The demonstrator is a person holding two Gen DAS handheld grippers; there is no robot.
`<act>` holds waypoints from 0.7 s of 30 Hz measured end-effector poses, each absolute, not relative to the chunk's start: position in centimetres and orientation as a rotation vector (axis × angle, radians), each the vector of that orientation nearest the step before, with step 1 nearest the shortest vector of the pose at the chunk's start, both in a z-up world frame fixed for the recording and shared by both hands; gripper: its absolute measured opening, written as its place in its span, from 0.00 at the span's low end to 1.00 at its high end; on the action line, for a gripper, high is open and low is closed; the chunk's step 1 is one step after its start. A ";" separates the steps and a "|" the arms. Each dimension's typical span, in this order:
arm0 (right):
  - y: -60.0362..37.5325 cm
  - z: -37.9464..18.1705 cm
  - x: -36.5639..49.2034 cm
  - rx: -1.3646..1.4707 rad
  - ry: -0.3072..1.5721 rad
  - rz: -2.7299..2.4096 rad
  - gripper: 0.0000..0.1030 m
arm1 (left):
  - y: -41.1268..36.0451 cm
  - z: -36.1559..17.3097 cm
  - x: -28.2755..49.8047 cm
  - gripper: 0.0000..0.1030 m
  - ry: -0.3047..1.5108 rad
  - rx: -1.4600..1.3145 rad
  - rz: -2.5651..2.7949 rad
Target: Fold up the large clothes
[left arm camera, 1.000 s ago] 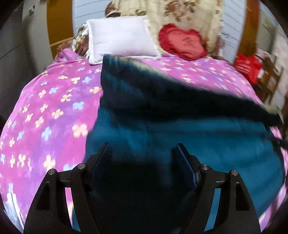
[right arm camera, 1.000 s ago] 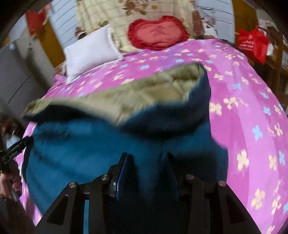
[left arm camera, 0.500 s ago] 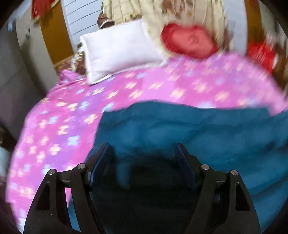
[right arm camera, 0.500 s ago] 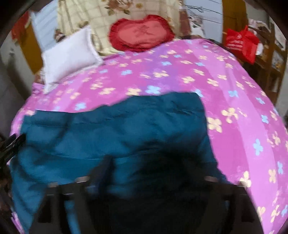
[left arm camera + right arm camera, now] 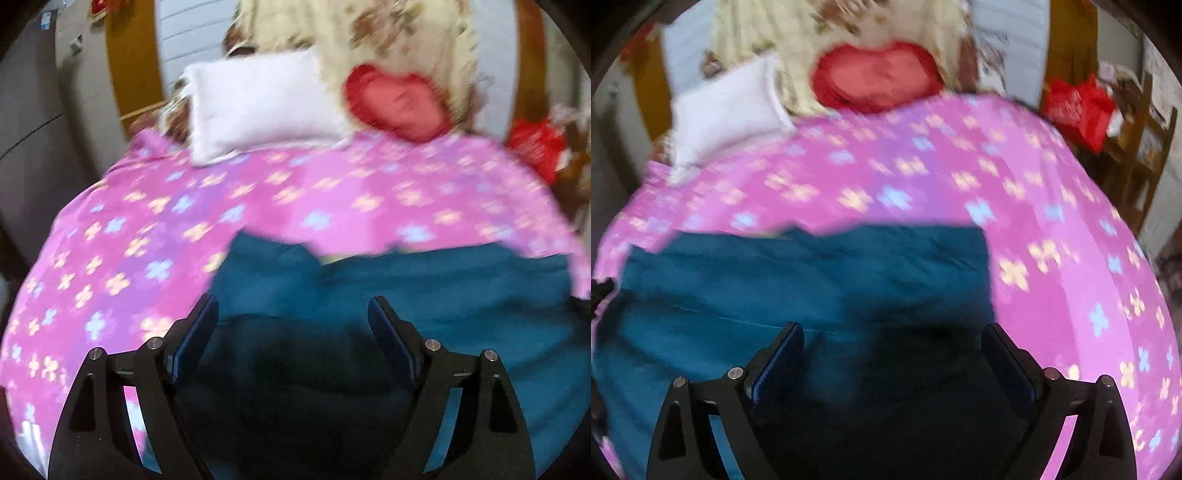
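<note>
A: How far along is the folding?

B: One fold looks laid: the teal garment point(image 5: 812, 280) lies doubled on the pink bedspread point(image 5: 923, 177), just ahead of both sets of jaws. More folds probably remain.

A: And the grippers?

B: The left gripper point(image 5: 291, 321) and right gripper point(image 5: 892, 347) are both opening, nothing pinched between them.

A: The cloth?

B: Thick, soft, blurred; a pale lining peeks out at its far edge.

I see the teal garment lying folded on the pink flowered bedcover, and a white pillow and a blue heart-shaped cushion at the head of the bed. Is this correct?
Not quite: the heart-shaped cushion is red, not blue, as the right wrist view shows. The rest stands: the teal garment lies folded on the pink flowered bedcover, and the white pillow sits at the head of the bed.
</note>
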State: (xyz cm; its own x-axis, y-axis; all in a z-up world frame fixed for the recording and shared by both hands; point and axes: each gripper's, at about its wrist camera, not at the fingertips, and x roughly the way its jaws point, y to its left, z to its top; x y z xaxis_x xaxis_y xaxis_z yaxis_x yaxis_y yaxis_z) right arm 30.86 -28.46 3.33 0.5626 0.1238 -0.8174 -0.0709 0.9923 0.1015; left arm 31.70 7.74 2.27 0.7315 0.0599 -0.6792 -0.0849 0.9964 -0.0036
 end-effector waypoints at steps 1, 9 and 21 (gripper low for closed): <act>-27.1 4.2 30.3 0.089 0.958 0.151 0.94 | 6.5 2.7 31.4 0.81 0.761 -0.054 0.038; -19.0 1.0 27.4 0.010 1.042 0.182 1.00 | 1.4 -2.7 30.9 0.84 0.866 -0.023 0.002; -19.6 -0.2 26.9 0.040 1.048 0.214 1.00 | 1.4 -3.0 30.6 0.85 0.899 0.001 0.010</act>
State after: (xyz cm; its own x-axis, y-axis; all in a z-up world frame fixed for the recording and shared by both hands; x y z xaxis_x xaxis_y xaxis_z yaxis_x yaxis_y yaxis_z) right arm 26.87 -19.63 -0.21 0.4808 0.1950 -0.8549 -0.1566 0.9784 0.1351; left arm 30.61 1.45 -2.99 0.6223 0.0093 -0.7827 -0.0088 0.9999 0.0049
